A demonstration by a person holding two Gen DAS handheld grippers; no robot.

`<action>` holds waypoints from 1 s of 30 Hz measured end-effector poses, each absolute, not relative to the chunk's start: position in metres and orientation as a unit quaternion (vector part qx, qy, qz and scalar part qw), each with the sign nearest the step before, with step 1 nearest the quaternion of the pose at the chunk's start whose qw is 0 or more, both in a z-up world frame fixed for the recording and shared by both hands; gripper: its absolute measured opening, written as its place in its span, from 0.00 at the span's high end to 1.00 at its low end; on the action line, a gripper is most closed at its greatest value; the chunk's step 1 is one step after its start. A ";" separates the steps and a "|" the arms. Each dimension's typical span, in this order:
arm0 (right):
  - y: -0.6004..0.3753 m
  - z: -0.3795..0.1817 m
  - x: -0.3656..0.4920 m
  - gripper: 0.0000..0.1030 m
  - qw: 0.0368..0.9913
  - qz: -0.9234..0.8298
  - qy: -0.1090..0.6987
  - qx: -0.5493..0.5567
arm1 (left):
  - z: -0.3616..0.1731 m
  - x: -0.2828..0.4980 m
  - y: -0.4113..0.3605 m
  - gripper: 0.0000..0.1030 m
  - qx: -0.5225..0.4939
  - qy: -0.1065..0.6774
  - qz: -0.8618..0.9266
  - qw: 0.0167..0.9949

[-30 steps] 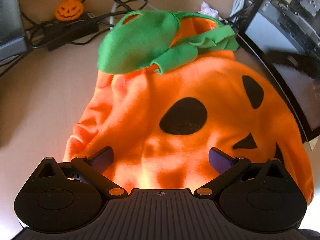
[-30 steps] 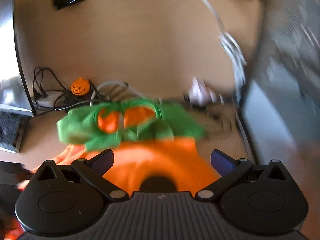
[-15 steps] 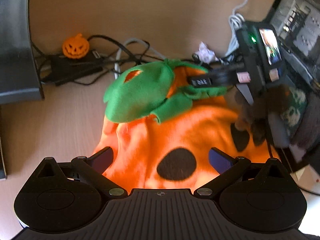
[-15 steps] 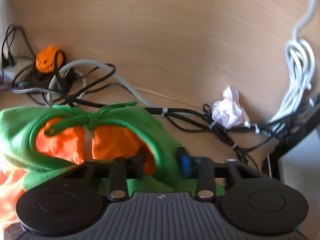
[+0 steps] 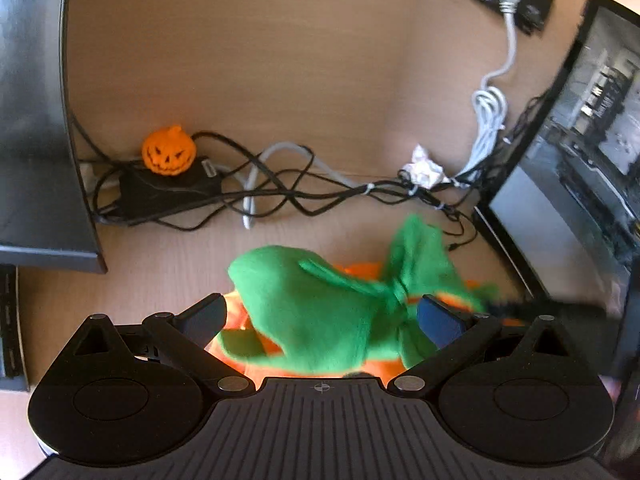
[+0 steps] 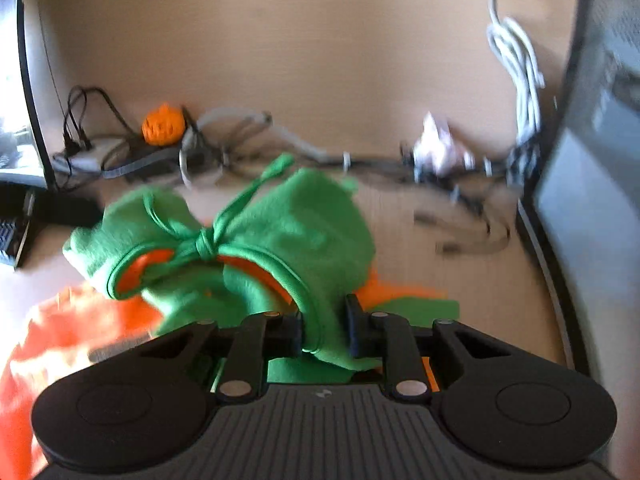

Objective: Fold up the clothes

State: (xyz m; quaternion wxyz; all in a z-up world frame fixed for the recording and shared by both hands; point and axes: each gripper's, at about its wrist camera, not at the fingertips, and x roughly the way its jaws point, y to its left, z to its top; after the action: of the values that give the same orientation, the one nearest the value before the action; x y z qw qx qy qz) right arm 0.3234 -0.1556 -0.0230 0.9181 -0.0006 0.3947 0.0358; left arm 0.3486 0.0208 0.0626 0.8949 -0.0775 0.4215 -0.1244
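An orange pumpkin costume (image 6: 60, 332) with a green hood (image 6: 288, 236) lies on the wooden desk (image 5: 168, 280). My right gripper (image 6: 323, 334) is shut on the green hood's edge and holds it lifted; a knotted green drawstring (image 6: 206, 242) hangs in front. In the left wrist view the green hood (image 5: 320, 312) bulges between the fingers of my left gripper (image 5: 322, 318), which is open and holds nothing. Orange fabric (image 5: 236, 312) shows under the hood. The costume's black face is hidden.
A small orange jack-o'-lantern (image 5: 169, 156) sits on a black power brick among tangled cables (image 5: 280, 192) at the desk's back. A crumpled white paper (image 5: 424, 168) lies there too. A monitor (image 5: 36, 120) stands left, a dark-framed screen (image 5: 560, 208) right.
My right gripper closed on the green hood and pulled it up and toward me, over the orange body. My left gripper tilted up and back, so the hood now fills the space between its fingers.
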 end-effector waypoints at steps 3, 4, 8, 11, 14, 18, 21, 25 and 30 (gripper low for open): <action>-0.155 -0.026 0.315 0.81 0.920 0.027 0.391 0.000 | 0.042 0.357 0.017 0.00 -0.070 0.443 -0.098 0.889; -0.154 -0.026 0.313 0.81 0.921 0.024 0.389 -0.001 | 0.033 0.360 0.016 0.00 -0.064 0.452 -0.087 0.885; -0.161 -0.017 0.297 0.52 0.925 0.008 0.380 0.015 | 0.007 0.358 0.016 0.00 -0.059 0.490 -0.068 0.867; -0.170 -0.007 0.281 0.29 0.930 -0.011 0.367 0.034 | 0.001 0.351 0.014 0.00 -0.057 0.494 -0.073 0.865; -0.177 0.007 0.269 0.25 0.934 -0.009 0.351 0.060 | 0.000 0.346 0.014 0.00 -0.053 0.489 -0.077 0.867; -0.180 0.025 0.269 0.16 0.941 0.000 0.325 0.091 | -0.005 0.342 0.015 0.00 -0.050 0.496 -0.080 0.863; -0.177 0.030 0.291 0.00 0.942 0.006 0.317 0.109 | -0.010 0.340 0.010 0.00 -0.039 0.508 -0.092 0.856; -0.177 0.004 0.331 0.00 0.918 0.001 0.366 0.152 | -0.013 0.334 0.008 0.00 -0.036 0.509 -0.094 0.855; -0.192 -0.030 0.339 0.00 0.885 -0.015 0.410 0.221 | -0.015 0.331 0.011 0.00 -0.037 0.505 -0.102 0.856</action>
State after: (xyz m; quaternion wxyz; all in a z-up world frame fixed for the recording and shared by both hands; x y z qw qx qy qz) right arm 0.3392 -0.1923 -0.0299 0.8846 0.2213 0.4101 -0.0154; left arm 0.3305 0.0110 -0.0145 0.8565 -0.0375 0.5047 -0.1016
